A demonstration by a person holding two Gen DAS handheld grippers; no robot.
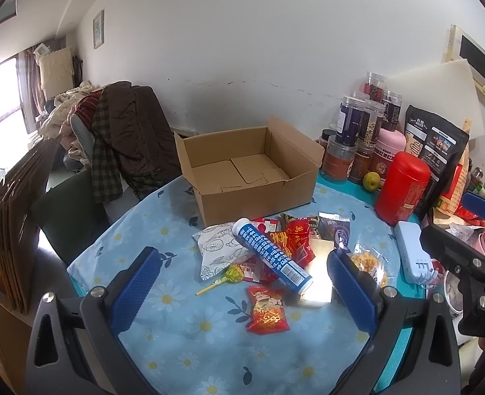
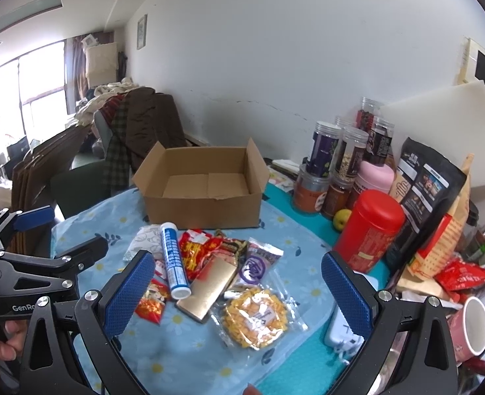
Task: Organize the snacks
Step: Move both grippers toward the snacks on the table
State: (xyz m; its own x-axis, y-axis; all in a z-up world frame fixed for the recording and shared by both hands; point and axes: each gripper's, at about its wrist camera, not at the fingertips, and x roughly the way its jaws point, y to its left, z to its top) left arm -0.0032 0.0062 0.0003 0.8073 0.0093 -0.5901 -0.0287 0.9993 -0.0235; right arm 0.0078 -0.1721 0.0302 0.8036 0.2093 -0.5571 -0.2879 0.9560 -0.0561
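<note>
Cardboard box (image 1: 249,171) sits open at the far side of the daisy tablecloth (image 1: 183,335), nothing in it. Snack pile lies just near of it: blue-and-white tube (image 1: 270,253), lollipop (image 1: 232,276), red packets (image 1: 267,309). Left gripper (image 1: 242,293) and right gripper (image 2: 239,296) hover with jaws wide apart, holding nothing.

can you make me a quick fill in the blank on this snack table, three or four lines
1. The open brown cardboard box behind the snack pile is ____ inside.
2. The blue-and-white tube has a ____ cap.
3. The yellow lollipop lies beside the ____ patterned packet.
4. The tall ____ canister stands right of the snacks, near a small green fruit.

Missing words: empty; white; white; red
</note>
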